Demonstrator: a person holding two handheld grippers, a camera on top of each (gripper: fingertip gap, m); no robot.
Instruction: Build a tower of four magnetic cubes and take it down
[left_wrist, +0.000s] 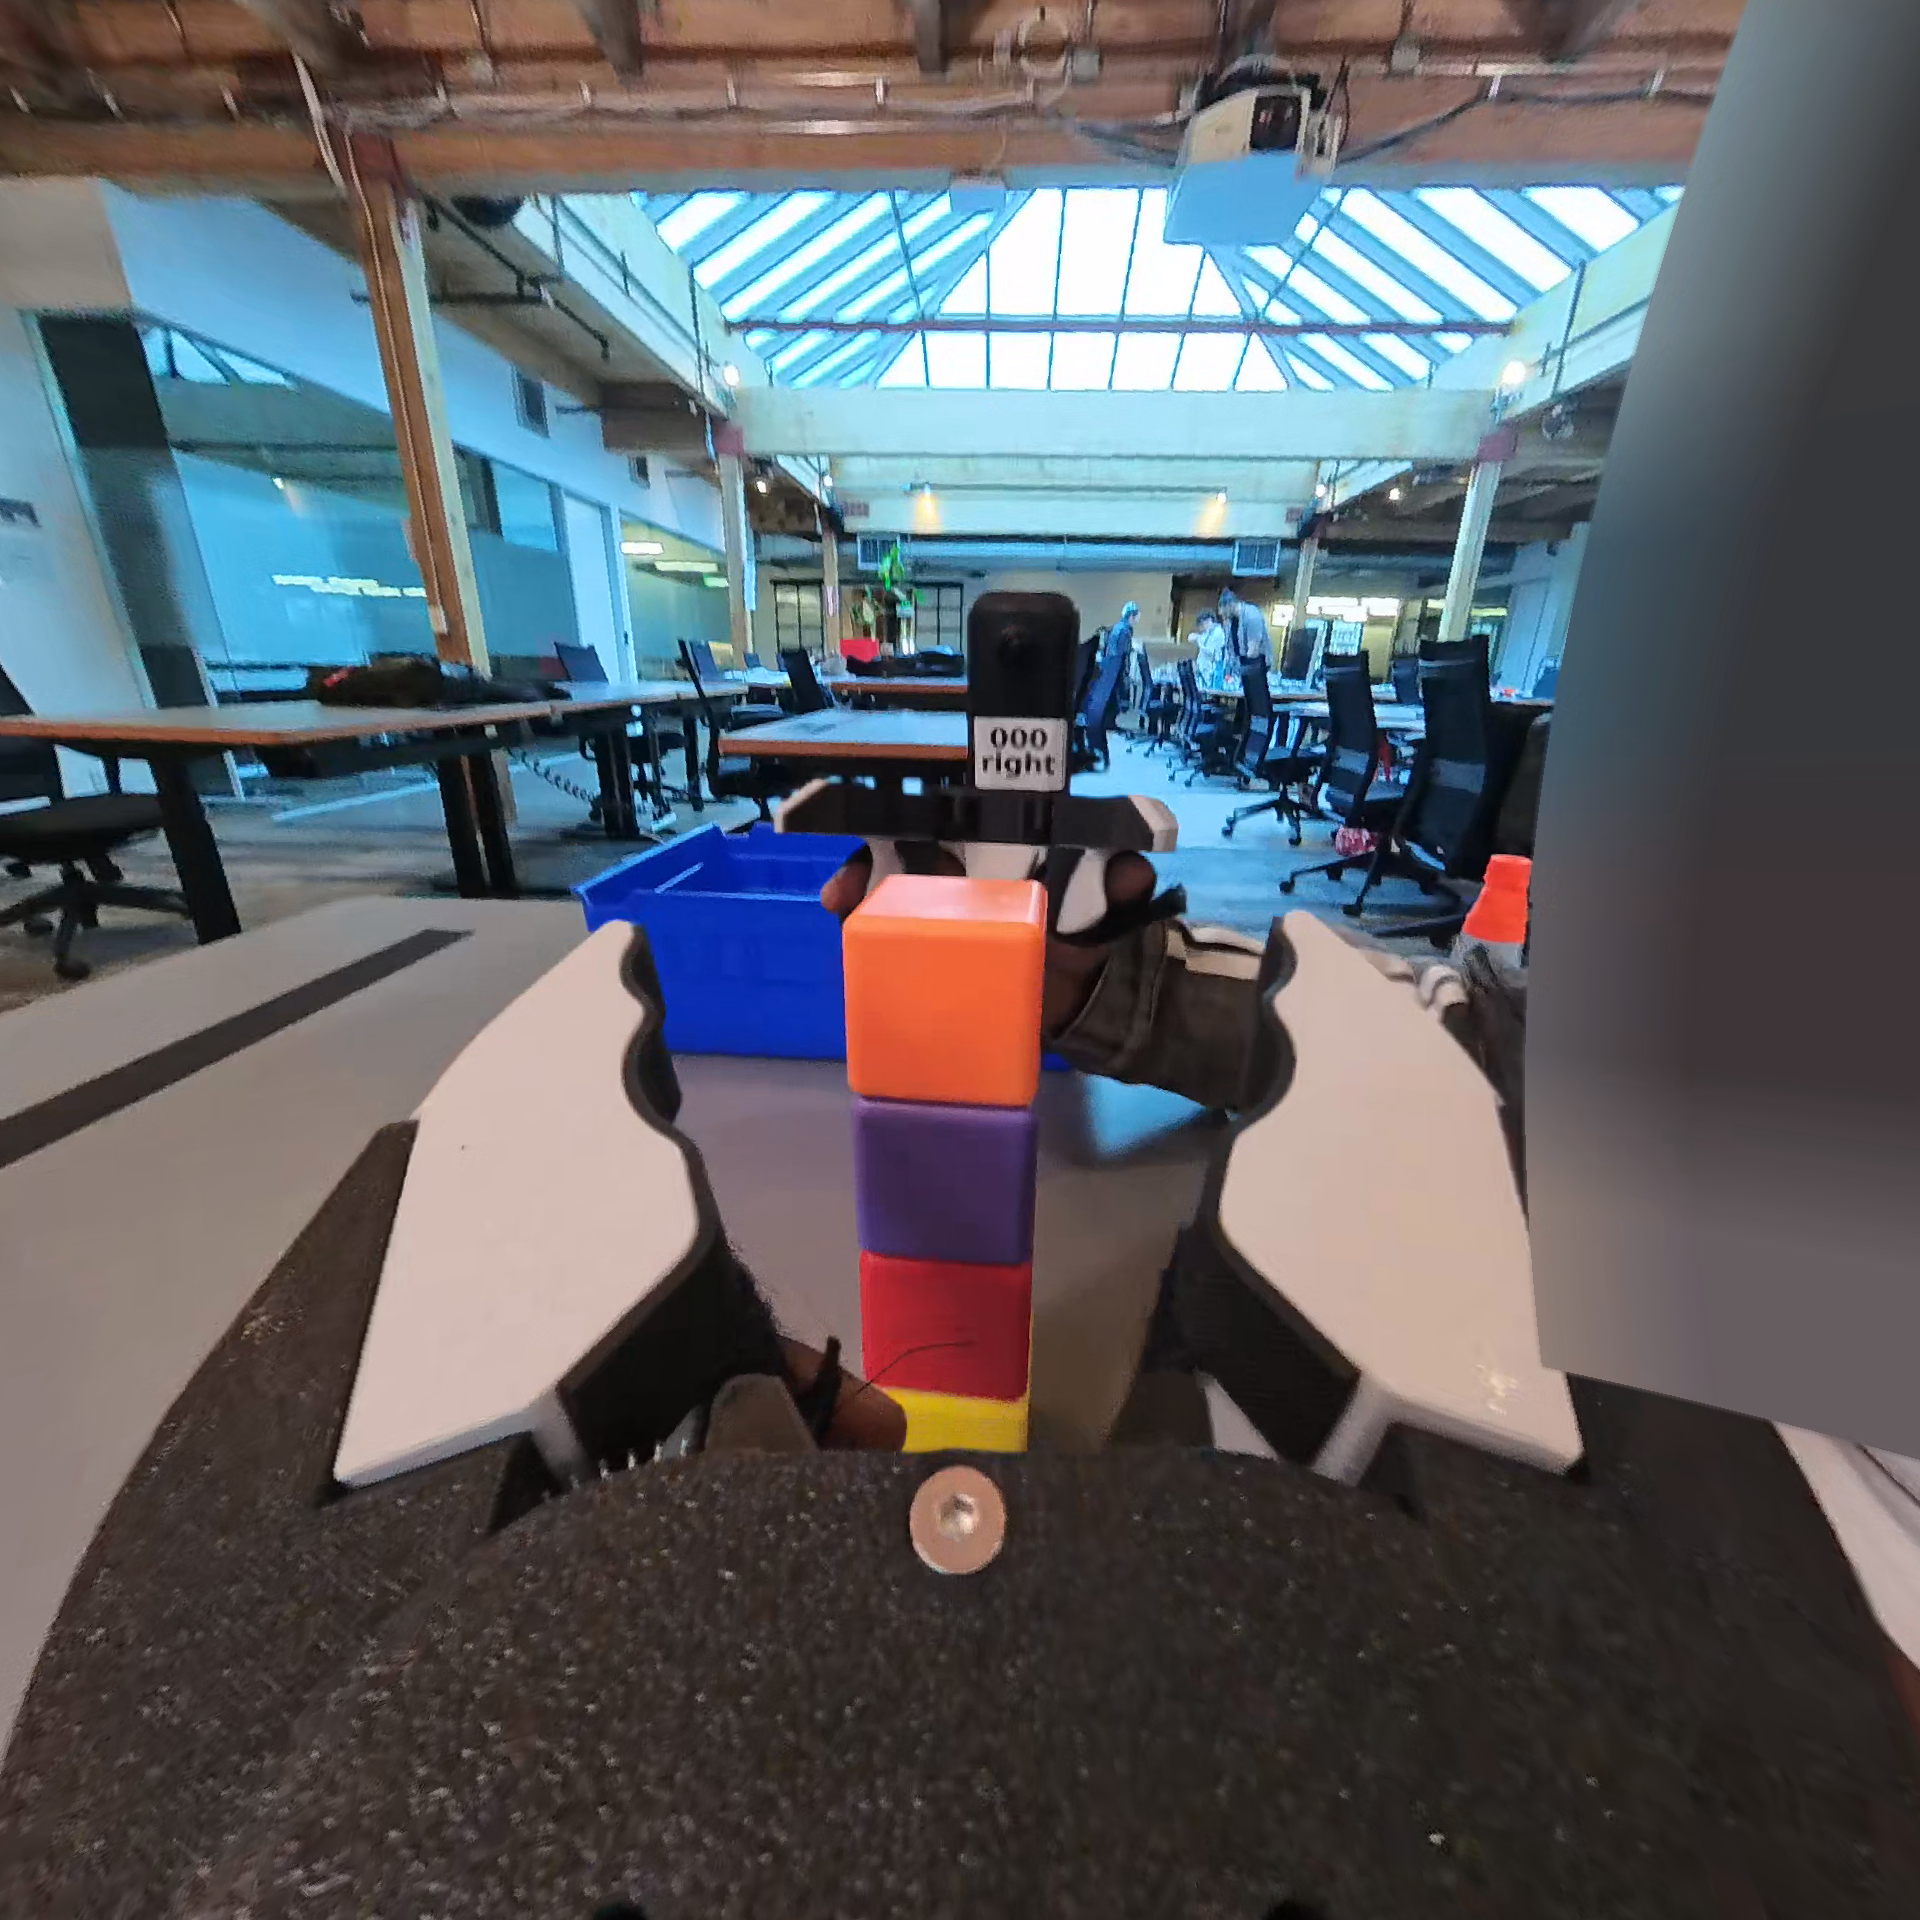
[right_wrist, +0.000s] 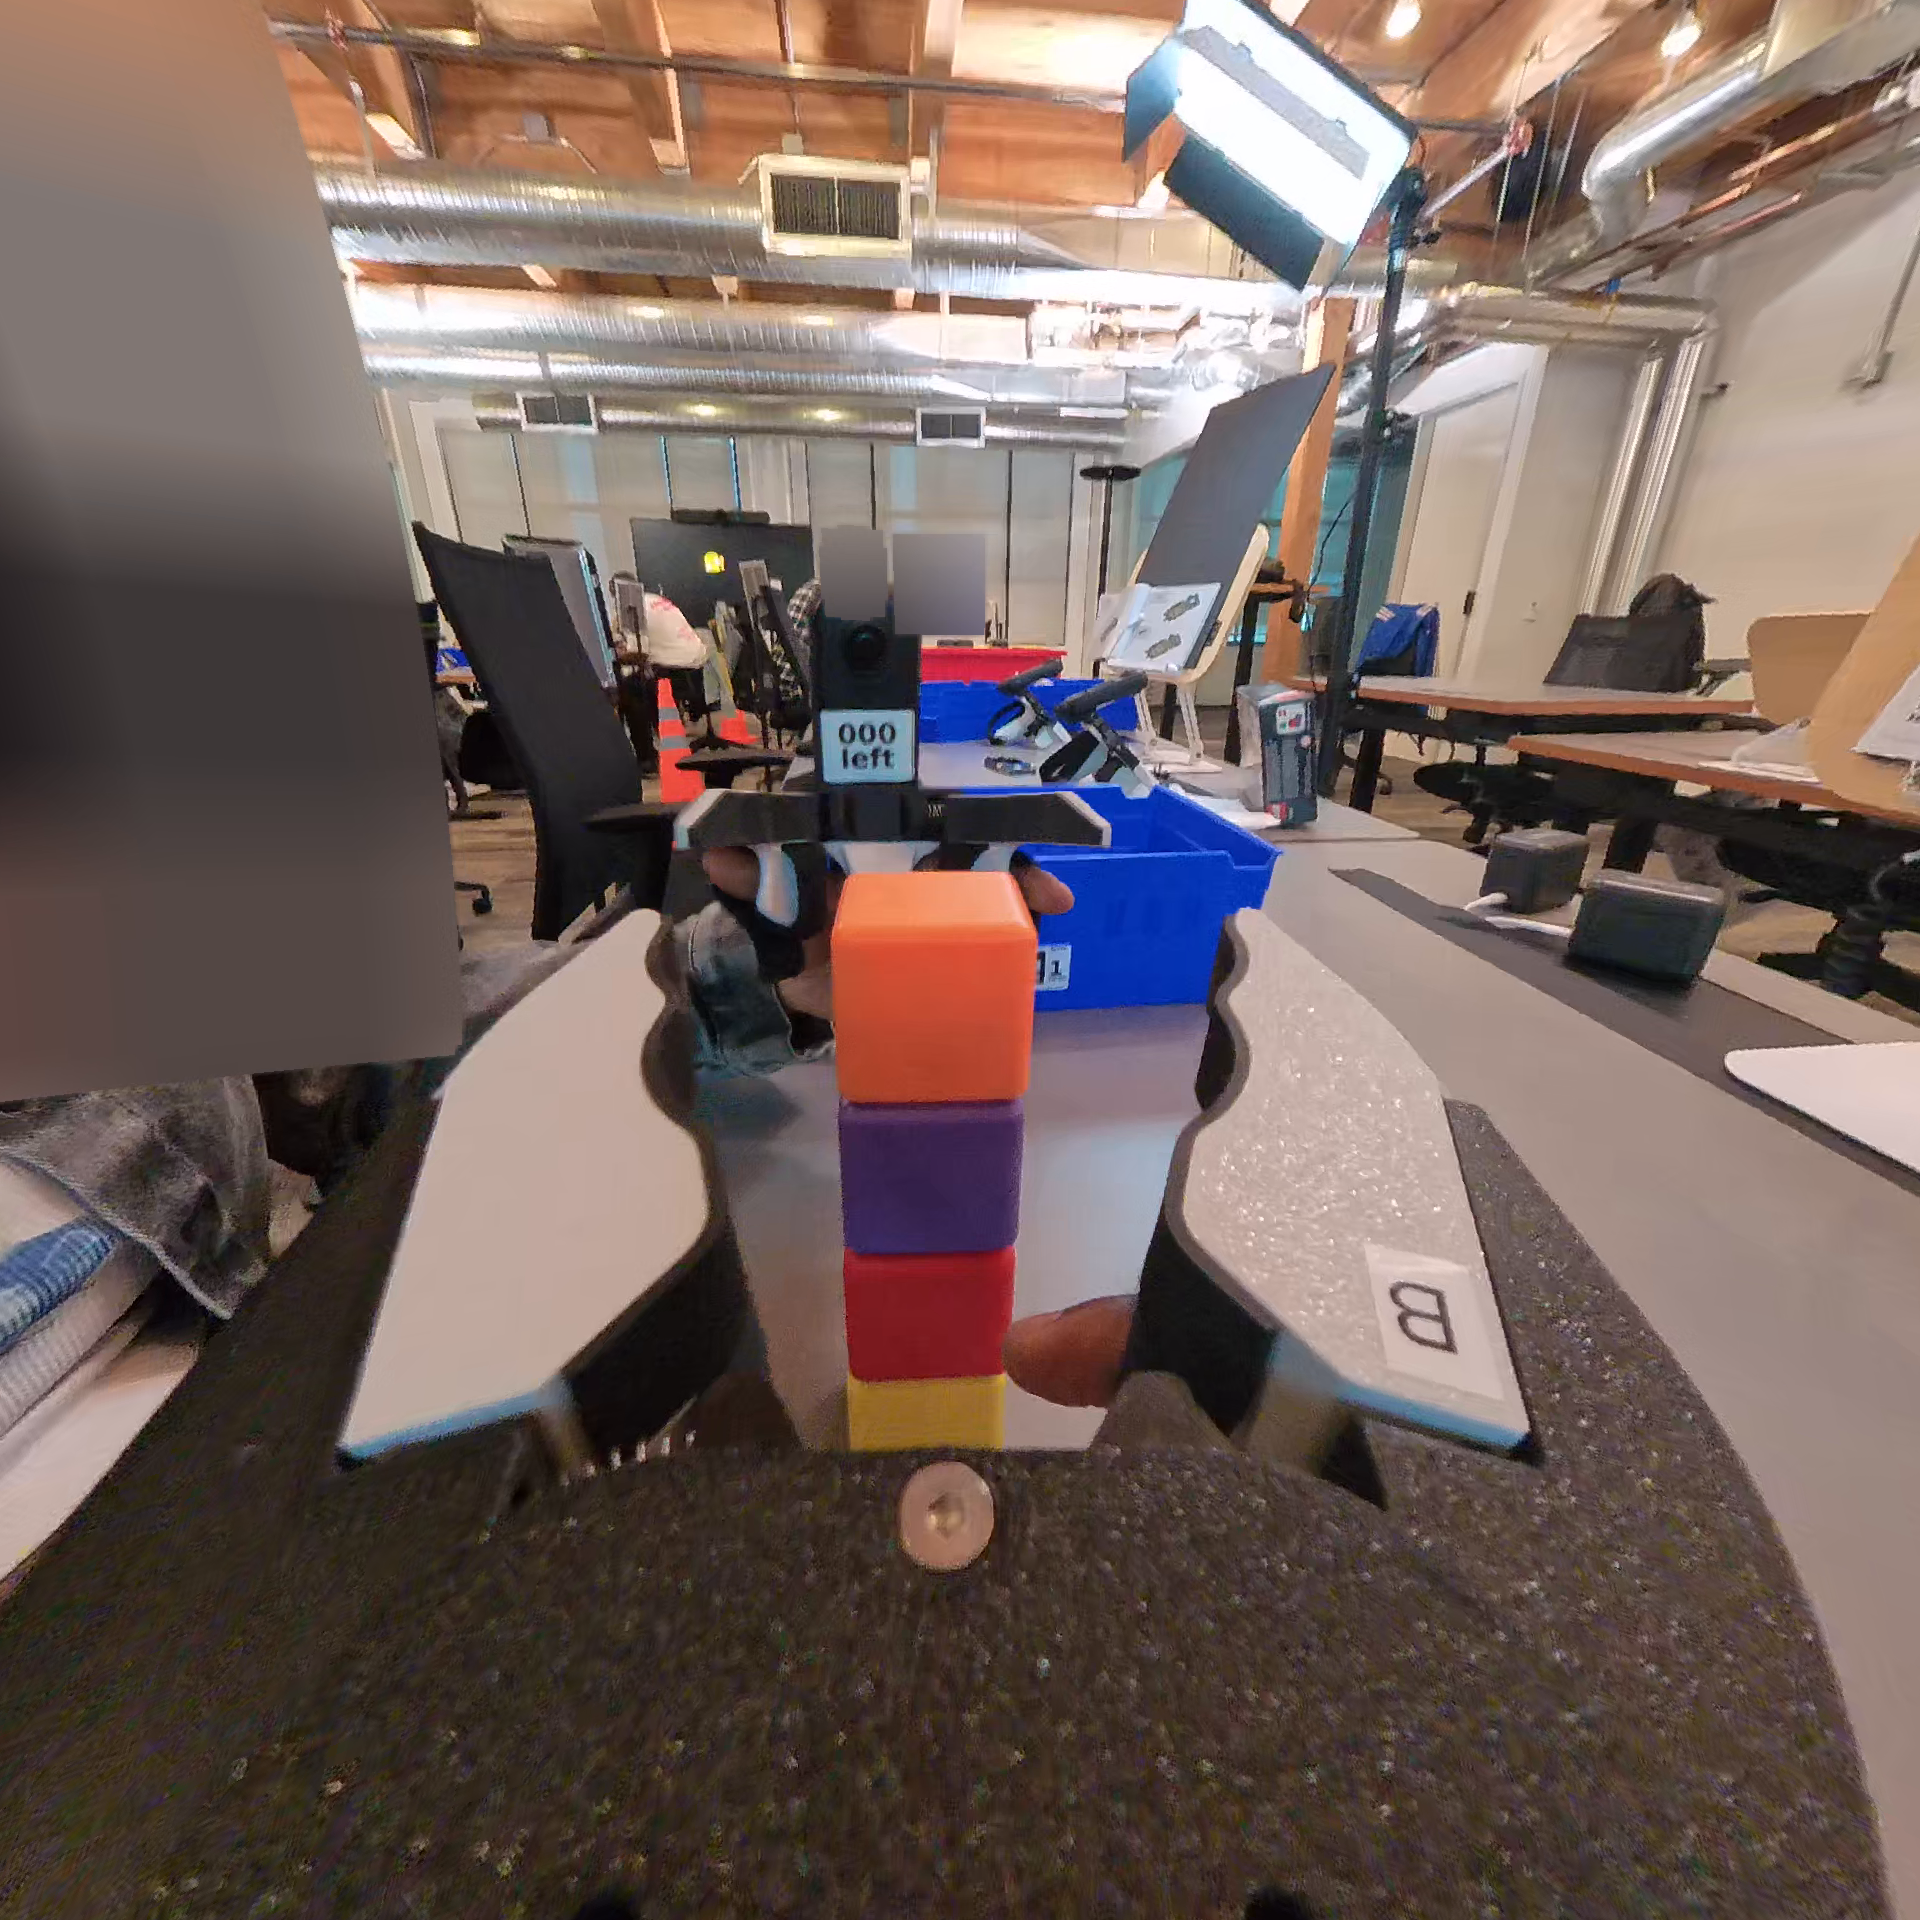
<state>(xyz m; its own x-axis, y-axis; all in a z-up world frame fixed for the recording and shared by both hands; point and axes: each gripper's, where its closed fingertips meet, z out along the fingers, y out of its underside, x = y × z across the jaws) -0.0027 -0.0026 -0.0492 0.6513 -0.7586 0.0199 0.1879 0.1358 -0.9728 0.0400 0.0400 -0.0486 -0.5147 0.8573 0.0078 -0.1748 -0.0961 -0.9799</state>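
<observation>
Tower: four cubes stacked upright on the grey bench (right_wrist: 1558, 1195), the landmark for every place below.
Orange cube (left_wrist: 943, 987): top of the tower.
Purple cube (left_wrist: 943, 1179): directly under the orange one, touching it.
Red cube (left_wrist: 945, 1322): third down, touching the purple cube above it.
Yellow cube (left_wrist: 968, 1421): bottom of the tower, partly hidden behind the gripper body in both views.
Left gripper (left_wrist: 961, 997): on one side of the tower, jaws released and spread wide; the tower stands between its fingers (left_wrist: 540, 1195) with clear bench showing on both sides, nothing clamped.
Right gripper (right_wrist: 940, 997): on the opposite side of the tower, facing the left one; jaws likewise released, white fingers (right_wrist: 1320, 1174) well clear of the cubes on either side.
Hands: each gripper's far view shows a hand wrapped around the other's handle, just behind the orange cube.
Blue bin (right_wrist: 1153, 894): on the bench behind the tower, near it but not touching.
Orange cone (left_wrist: 1498, 896): farther off past the tower, beyond the bench edge.
</observation>
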